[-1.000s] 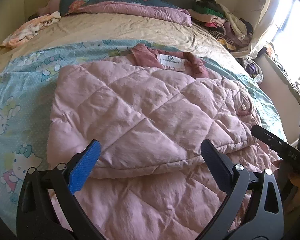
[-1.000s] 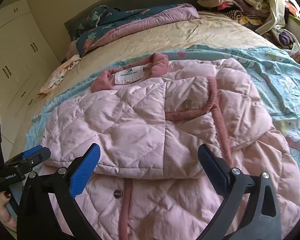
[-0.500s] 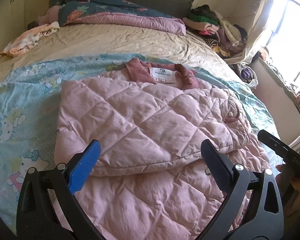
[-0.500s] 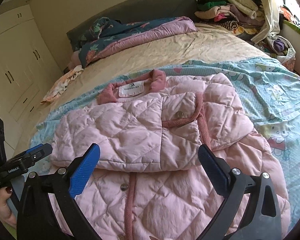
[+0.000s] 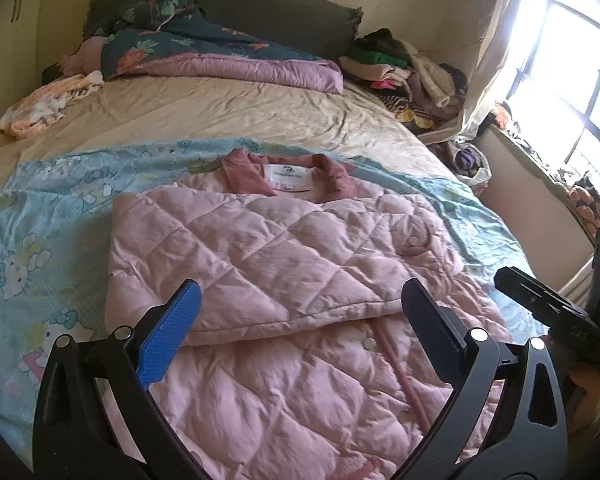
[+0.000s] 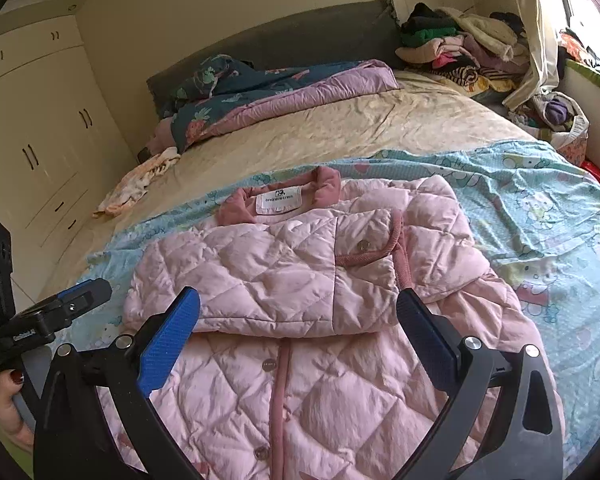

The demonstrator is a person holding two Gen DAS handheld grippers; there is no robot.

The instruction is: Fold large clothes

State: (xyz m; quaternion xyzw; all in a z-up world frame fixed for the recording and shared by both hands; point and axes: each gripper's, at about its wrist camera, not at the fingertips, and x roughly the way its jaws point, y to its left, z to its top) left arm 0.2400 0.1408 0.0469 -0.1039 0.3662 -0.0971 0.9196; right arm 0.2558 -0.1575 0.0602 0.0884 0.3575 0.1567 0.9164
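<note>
Over the near half of the bed lies a pale blue cartoon-cat sheet (image 6: 540,184), rumpled along its right side. Beyond it, the beige bedsheet (image 5: 228,116) is creased all over. Up by the dark grey headboard (image 6: 300,44) sits a bunched quilt, navy floral on top and mauve beneath (image 5: 228,64). A small peach-and-white garment (image 5: 44,104) is crumpled at the bed's left edge. In the far right corner, a heap of mixed clothes (image 6: 456,48) sits beside a cream curtain (image 6: 536,48). Cream wardrobe doors with dark handles (image 6: 32,132) line the left wall; bright window (image 5: 572,76) on the right.
</note>
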